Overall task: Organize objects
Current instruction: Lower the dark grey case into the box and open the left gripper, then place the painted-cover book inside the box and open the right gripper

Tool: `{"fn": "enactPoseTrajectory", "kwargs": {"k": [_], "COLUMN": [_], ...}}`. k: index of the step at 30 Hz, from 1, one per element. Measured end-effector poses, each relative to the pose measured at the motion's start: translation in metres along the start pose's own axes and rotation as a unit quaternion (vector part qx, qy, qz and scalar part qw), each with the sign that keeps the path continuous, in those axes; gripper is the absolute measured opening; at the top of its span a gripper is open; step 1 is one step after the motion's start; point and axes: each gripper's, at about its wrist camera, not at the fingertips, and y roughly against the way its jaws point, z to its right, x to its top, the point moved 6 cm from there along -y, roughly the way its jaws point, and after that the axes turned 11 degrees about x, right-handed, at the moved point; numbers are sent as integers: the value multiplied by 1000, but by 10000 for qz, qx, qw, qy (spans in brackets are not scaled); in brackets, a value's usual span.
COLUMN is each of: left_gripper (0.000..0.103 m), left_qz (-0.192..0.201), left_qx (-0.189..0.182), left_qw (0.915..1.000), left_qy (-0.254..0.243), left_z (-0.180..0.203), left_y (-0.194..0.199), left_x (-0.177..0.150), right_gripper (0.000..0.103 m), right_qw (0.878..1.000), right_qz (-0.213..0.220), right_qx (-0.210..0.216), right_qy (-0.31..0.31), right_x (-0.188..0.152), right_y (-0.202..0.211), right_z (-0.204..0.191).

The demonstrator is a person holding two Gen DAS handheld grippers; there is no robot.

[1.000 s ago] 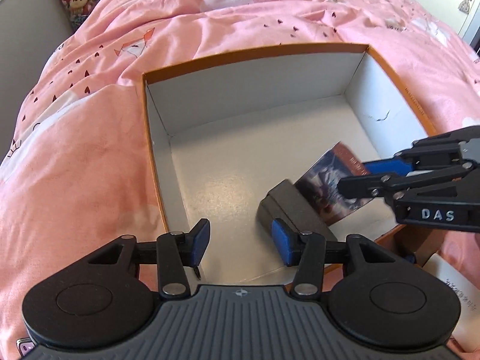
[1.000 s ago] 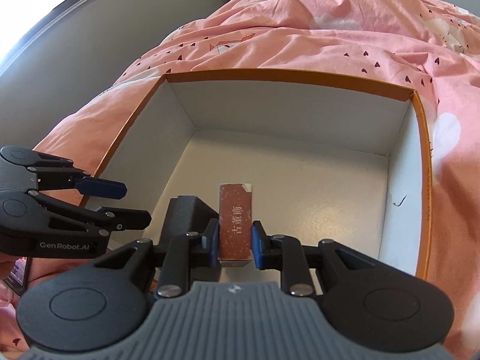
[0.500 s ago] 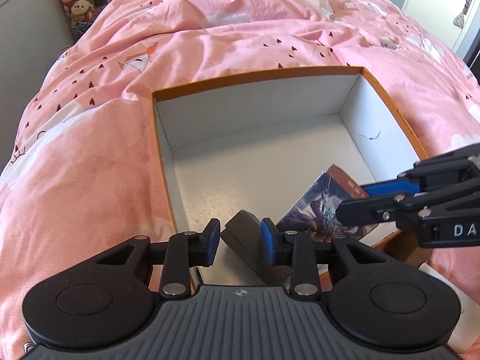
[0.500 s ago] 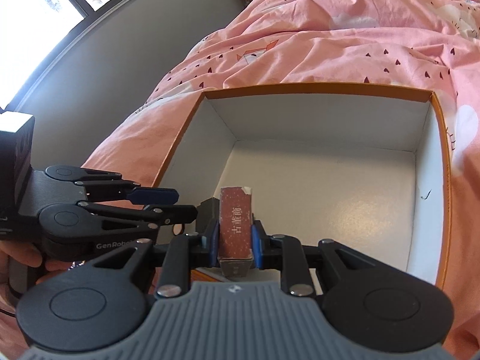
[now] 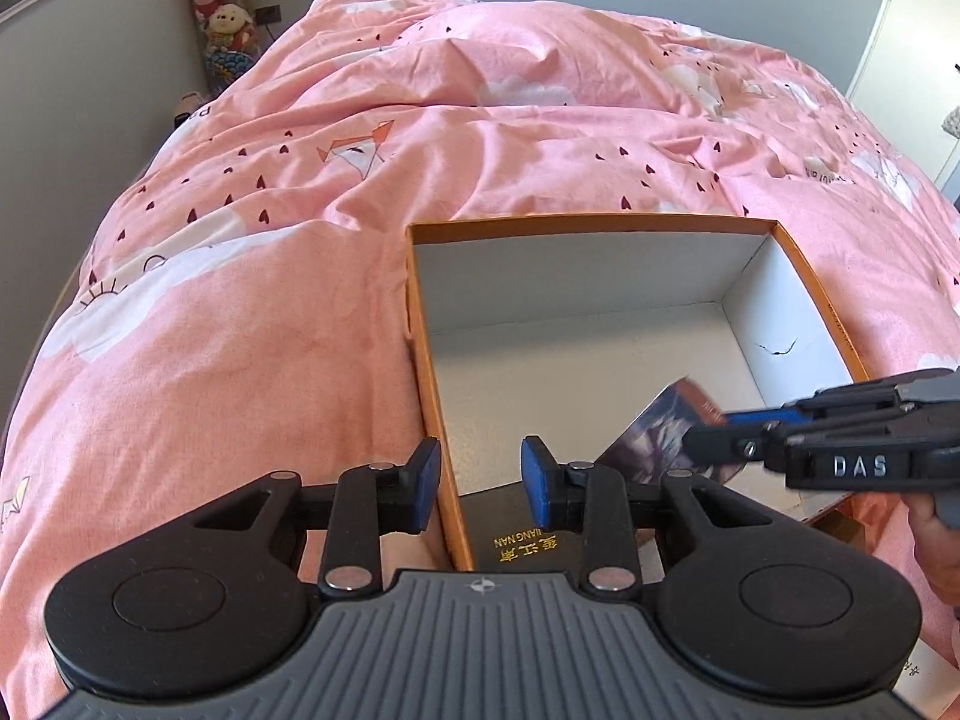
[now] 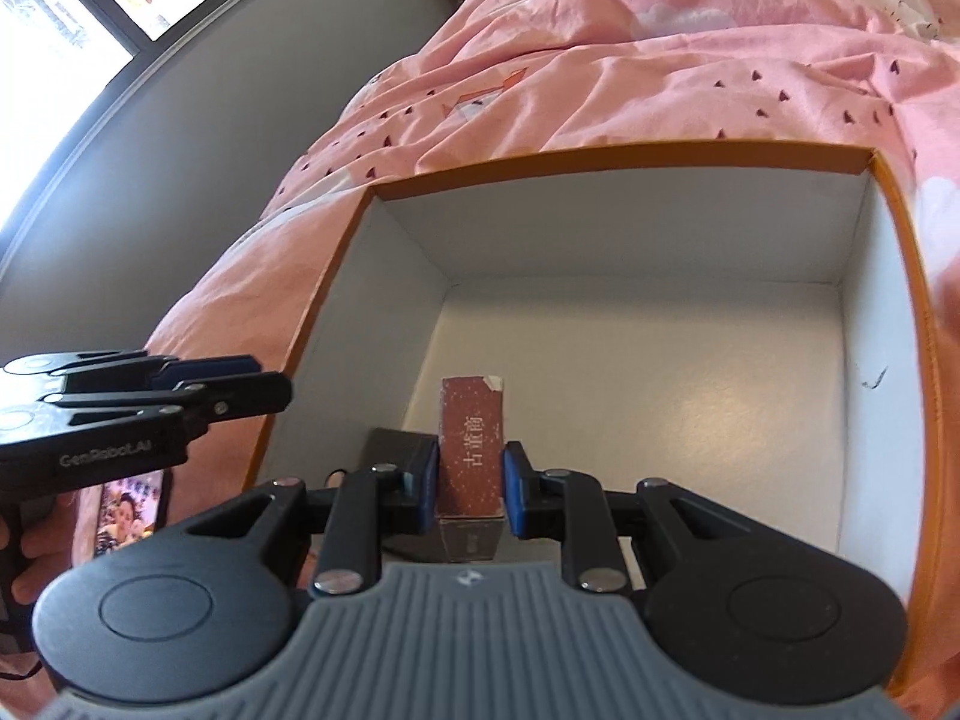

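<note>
card box (image 6: 472, 444), reddish with pale printed characters, stands upright between the blue pads of our right claw (image 6: 468, 495), which is clamped on its two narrow sides. it hangs just inside the near edge of the orange storage box (image 6: 630, 159), above the white floor, not yet resting on it as far as we can tell. in the left view the same card box (image 5: 672, 435) shows a printed picture face and sits tilted in the right claw (image 5: 711, 438).

just left of it, a dark flat case (image 6: 393, 450) lies on the box floor against the near left corner; from the left wrist we see its gold lettering (image 5: 522, 540). our left claw (image 5: 480, 495) has its pads apart with nothing pressed between them; they straddle the orange left wall (image 5: 429, 396), one pad outside, one inside above the dark case.

to do this step well, we judge that we should lower the card box until its bottom edge meets the floor, keep it parallel to the dark case so the two pack side by side, and only then part the pads. it is tall and thin, so it may topple if let go upright; laying it flat looks safer. we should draw the left claw clear of the wall so it does not nudge the storage box on the soft pink duvet (image 5: 240, 312). a phone (image 6: 129, 510) lies outside on the bed.
</note>
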Motion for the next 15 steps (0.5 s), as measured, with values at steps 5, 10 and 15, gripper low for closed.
{"fn": "enactPoseTrajectory", "kwargs": {"k": [5,10,15], "left_gripper": [36,36,36], "left_qz": [-131,-214,-191], "left_qx": [-15,-18,-61], "left_qw": [9998,9995,9992], "left_qy": [157,235,340], "left_z": [-6,-11,-17], "left_y": [-10,-16,-17], "left_x": [-7,-11,-9], "right_gripper": [24,24,24], "right_qw": [9997,9986,9980], "right_qz": [-37,-259,-220], "right_qx": [-209,107,130], "right_qy": [-133,-459,-585], "right_x": [1,-6,-6], "right_y": [-7,-19,-11], "right_z": [14,10,10]}}
